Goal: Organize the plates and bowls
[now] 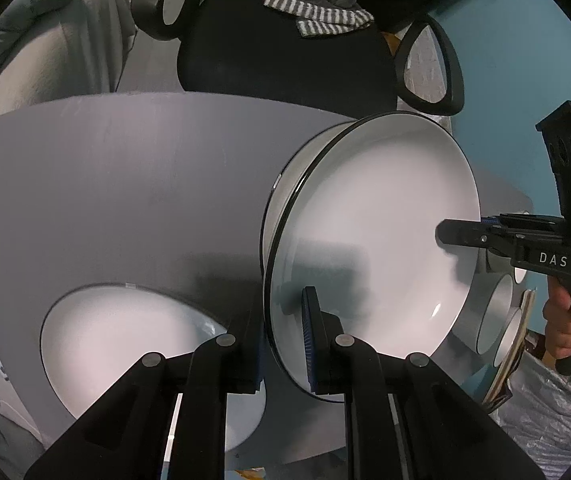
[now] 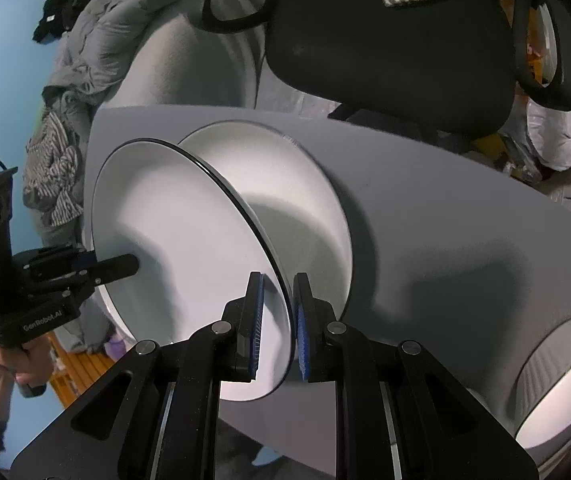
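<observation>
The right gripper [image 2: 277, 320] clamps the near rim of a black-edged white plate [image 2: 173, 232], which is tilted above a second white plate [image 2: 285, 184] lying on the grey table [image 2: 465, 232]. The left gripper [image 2: 125, 266] grips the plate's opposite rim. A black chair [image 2: 385, 40] stands behind the table.

Plate [image 2: 173, 248] tilted above 2nd plate [image 2: 285, 184], on table [image 2: 445, 232].

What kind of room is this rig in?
Likely a lived-in home room, not a lab: a black office chair with a striped cloth, piled clothes on a sofa-like seat, a grey table with white plates.
</observation>
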A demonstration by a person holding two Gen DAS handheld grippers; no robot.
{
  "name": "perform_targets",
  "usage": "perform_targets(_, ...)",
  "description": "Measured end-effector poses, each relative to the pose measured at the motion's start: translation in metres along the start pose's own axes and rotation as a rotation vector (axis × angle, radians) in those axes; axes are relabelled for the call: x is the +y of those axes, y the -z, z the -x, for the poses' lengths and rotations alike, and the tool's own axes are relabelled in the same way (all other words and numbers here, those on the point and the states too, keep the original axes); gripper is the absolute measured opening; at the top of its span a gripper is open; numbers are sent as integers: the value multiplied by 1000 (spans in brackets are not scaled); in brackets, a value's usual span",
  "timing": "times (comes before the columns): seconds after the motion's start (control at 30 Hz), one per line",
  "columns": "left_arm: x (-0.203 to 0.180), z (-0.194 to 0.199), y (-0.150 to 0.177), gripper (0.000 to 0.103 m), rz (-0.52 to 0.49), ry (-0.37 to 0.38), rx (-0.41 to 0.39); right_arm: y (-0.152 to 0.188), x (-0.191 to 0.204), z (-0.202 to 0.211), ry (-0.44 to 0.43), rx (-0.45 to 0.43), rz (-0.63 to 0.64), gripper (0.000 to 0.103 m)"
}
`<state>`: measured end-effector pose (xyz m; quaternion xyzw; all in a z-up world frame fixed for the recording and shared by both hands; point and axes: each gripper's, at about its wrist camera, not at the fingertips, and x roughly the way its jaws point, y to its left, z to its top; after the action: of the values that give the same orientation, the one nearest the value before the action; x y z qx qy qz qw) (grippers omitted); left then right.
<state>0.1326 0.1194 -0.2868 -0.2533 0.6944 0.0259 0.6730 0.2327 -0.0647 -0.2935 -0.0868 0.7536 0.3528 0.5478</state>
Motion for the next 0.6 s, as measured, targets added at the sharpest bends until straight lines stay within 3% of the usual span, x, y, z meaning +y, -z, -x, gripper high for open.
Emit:
perform_targets(0.47,3,-12,-15,17,1,-21,8,-18,-2,-3,54,24,-21,17)
perform_targets(0.6,-3,-20,-15,18,-19,-89,37,-18,0,-7,76,34,-32,17)
